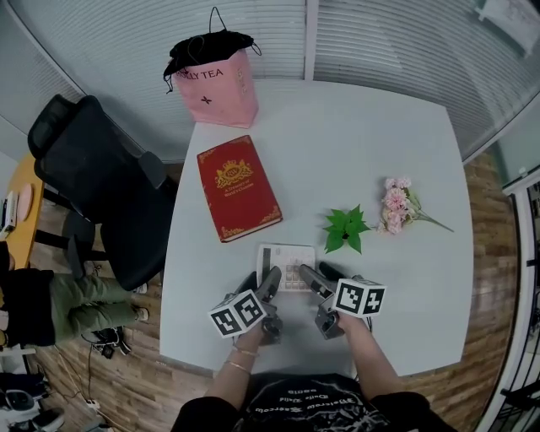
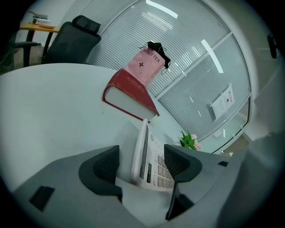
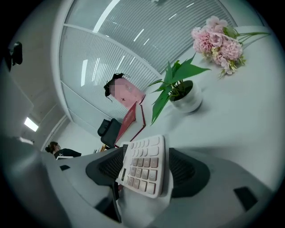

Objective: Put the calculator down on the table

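Near table (image 1: pixel 380 135) front edge, calculator (image 1: pixel 285 266)

Table (image 1: pixel 354 143): white, square, middle of my head view.
Office chair (image 1: pixel 93 177): black, just beside the table's left edge.
Second desk (image 1: pixel 21 211): orange top, far left, only partly in my view.
Floor (image 1: pixel 494 278): brown wood planks.
Walls (image 1: pixel 396 42): glass panels with pale horizontal blinds, and a grey frame post (image 1: pixel 310 38) between them.
Light strips (image 2: pixel 162 9): long and bright on the glass. I cannot tell lamp from reflection.
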A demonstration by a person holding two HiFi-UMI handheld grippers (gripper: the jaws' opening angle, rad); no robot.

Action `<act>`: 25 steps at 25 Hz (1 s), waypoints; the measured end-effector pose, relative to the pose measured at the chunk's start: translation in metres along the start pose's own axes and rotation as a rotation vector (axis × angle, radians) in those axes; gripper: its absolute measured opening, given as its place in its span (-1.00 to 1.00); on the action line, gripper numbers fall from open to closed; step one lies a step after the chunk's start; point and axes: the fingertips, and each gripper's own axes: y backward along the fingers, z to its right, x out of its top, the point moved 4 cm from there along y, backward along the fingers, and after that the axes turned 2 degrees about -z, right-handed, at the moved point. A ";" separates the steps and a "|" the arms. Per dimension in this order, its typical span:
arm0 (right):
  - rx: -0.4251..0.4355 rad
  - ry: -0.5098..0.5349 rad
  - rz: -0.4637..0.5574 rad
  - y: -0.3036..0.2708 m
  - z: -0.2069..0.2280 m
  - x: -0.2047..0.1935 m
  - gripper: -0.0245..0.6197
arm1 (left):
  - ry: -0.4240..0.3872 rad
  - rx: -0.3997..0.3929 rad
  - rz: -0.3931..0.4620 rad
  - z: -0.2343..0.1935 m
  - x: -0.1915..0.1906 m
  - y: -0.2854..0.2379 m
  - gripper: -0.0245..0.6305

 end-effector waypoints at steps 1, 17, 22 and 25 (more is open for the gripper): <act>0.005 0.015 0.006 0.003 -0.002 0.001 0.05 | -0.009 0.003 0.004 0.001 0.000 0.001 0.08; -0.019 0.388 0.089 0.080 -0.064 -0.023 0.07 | -0.337 -0.044 0.139 0.049 -0.025 0.097 0.17; -0.050 0.497 0.094 0.110 -0.084 -0.051 0.07 | -0.433 -0.046 0.203 0.054 -0.038 0.147 0.17; -0.072 0.578 0.096 0.128 -0.096 -0.071 0.07 | -0.511 -0.041 0.210 0.055 -0.053 0.174 0.17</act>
